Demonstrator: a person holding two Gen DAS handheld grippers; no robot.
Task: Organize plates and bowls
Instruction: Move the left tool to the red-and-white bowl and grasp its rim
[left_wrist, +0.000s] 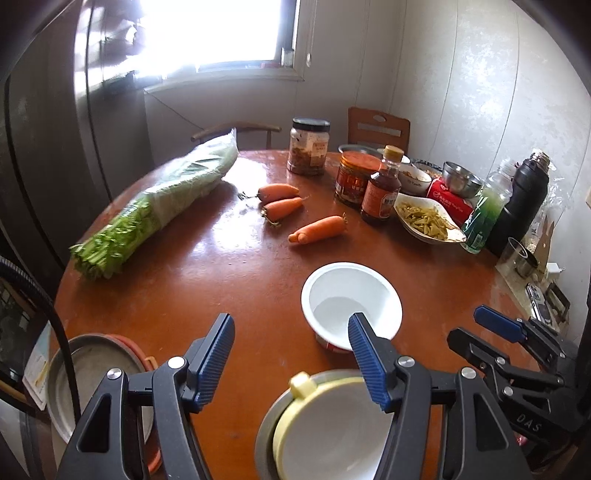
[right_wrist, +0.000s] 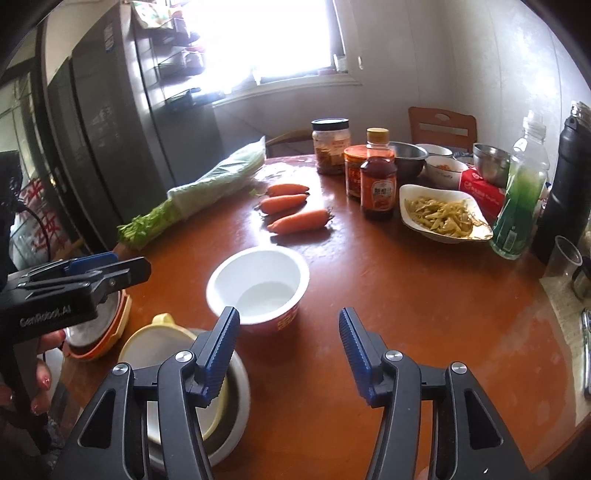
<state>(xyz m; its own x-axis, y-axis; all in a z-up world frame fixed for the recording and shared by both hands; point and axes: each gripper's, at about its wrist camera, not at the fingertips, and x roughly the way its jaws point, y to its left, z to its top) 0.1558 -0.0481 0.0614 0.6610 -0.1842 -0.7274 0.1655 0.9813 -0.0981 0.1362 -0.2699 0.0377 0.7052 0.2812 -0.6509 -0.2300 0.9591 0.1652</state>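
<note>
Left gripper: blue ribbed pads spread apart, nothing between them; hovers above the near table edge.
Right gripper: blue ribbed pads likewise spread and empty, over bare tabletop.
Nearest stack: pale yellow plastic bowl nested in a round steel bowl, mouths up, at the table's near edge beneath the left gripper.
Beside it: flat round steel lid on an orange-rimmed container, left of the stack (partly hidden by the gripper frame).
Task item: white paper noodle bowl with red print, upright, mouth up, empty, just beyond the stack, standing free of both grippers.
Support: round reddish-brown wooden table.
Mid table: three orange carrots, lying roughly side to side; bagged green celery bunch, long axis running near-left to far-right.
Far side: white dish of yellowish pickled strips, brown sauce bottle, red-lidded jar, black-lidded jar, steel bowls, green drink bottle, black flask.
</note>
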